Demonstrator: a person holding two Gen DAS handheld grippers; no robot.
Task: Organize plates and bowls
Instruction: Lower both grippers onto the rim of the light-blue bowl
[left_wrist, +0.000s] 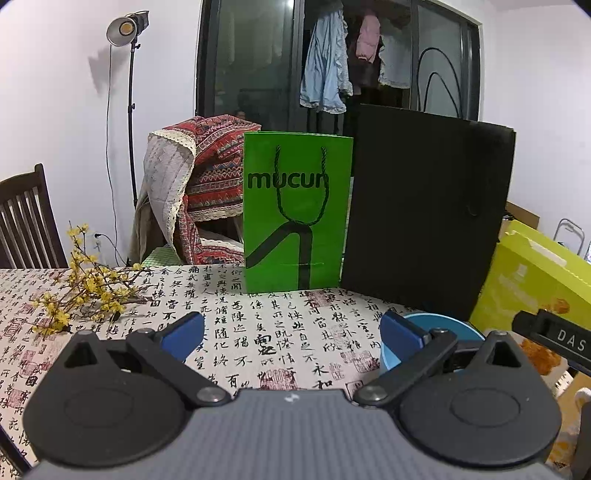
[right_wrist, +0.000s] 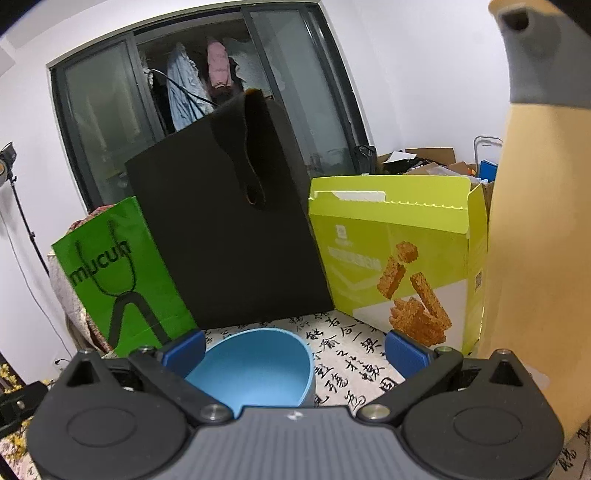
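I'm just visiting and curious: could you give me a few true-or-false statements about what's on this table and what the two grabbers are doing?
1. The blue bowl is empty. True.
2. The right gripper is clamped on the bowl. False: its jaws stand open, holding nothing.
3. The green bag stands left of the black bag. True.
4. The left gripper holds the yellow flowers. False: its jaws are open, and the flowers lie on the tablecloth.
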